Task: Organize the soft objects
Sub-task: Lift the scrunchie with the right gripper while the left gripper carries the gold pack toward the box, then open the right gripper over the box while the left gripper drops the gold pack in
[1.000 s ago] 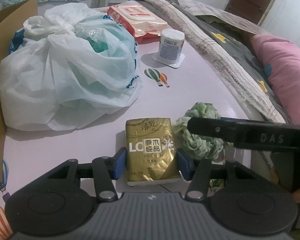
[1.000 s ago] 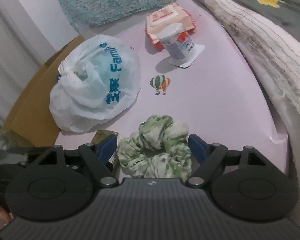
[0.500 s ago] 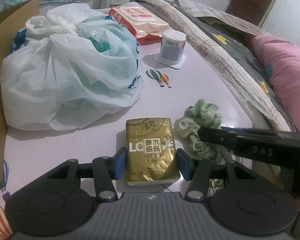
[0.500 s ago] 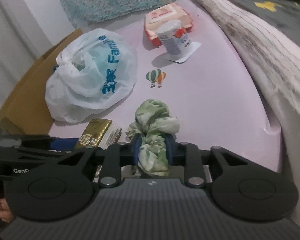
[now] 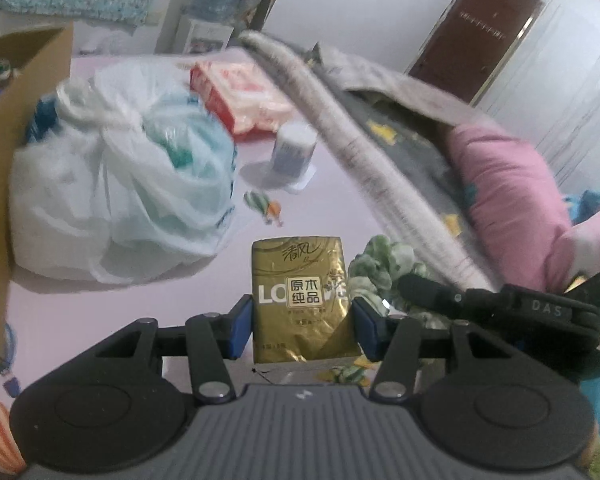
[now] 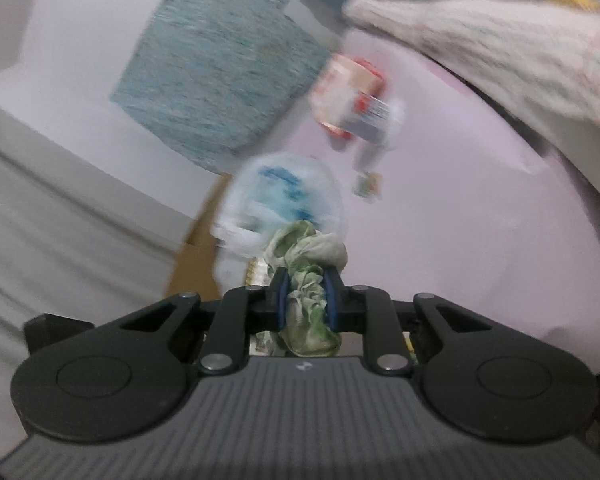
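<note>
Grippers both carry something — our left gripper has its blue pads pressed on the sides of a gold tissue pack, our right gripper is squeezed nearly closed on a green scrunchie. We see both soft things above the pale pink table, near a white plastic bag — beside it, a cardboard box.

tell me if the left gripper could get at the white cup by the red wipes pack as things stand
Probably not right away. The left gripper is shut on the gold tissue pack, so its jaws are full. The path over the pink table to the white cup looks free.
</note>
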`<state>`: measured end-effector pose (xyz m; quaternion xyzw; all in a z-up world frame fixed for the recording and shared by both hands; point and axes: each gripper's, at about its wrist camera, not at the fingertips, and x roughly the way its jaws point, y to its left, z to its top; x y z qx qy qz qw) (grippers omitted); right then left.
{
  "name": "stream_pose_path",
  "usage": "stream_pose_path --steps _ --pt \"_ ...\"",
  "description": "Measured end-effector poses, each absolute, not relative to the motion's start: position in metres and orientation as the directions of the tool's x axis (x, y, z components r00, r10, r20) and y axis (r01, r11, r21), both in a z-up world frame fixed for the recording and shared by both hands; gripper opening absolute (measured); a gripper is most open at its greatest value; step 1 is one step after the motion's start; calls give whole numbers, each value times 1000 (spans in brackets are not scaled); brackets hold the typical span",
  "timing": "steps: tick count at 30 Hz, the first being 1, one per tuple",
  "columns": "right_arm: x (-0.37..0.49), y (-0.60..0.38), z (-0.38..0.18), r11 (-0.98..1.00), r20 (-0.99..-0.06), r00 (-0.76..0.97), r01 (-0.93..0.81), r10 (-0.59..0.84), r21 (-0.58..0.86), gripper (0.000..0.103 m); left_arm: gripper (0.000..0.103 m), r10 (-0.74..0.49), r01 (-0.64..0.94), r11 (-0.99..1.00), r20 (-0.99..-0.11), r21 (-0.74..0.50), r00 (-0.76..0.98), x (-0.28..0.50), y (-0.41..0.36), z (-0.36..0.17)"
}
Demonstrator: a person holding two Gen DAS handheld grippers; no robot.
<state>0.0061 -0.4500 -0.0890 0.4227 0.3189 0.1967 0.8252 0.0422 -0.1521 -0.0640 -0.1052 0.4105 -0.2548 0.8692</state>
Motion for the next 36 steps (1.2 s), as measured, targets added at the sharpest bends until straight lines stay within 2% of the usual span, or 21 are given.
stream_pose_path --steps 7,12,16,19,21,24,29,36 --pt "27 -400 -29 535 -259 658 -257 707 805 17 53 -493 308 864 -548 -398 676 14 -91 -10" --pt "66 -325 18 484 -203 554 -423 807 766 17 53 -359 206 918 -488 -340 796 -1 -25 25" --pt "94 -255 45 455 -204 466 -525 861 719 17 54 -213 82 956 -478 -281 852 -4 33 43" --pt "121 -201 52 428 -246 376 -551 894 716 17 54 -105 -24 970 -508 -241 855 5 75 43" --pt "141 -160 48 434 -311 308 -544 899 718 17 54 -73 -64 972 -551 -226 831 17 97 37" --pt "164 -107 32 458 -415 206 -522 886 720 17 54 -60 -100 972 -634 -214 771 42 127 20" --pt "197 -41 -3 536 -567 78 -449 820 715 17 54 -42 -118 978 -724 -170 688 66 159 -2" --pt "213 -7 -43 595 -648 -26 -369 762 714 21 55 -48 -125 980 -795 -154 605 78 174 -25"
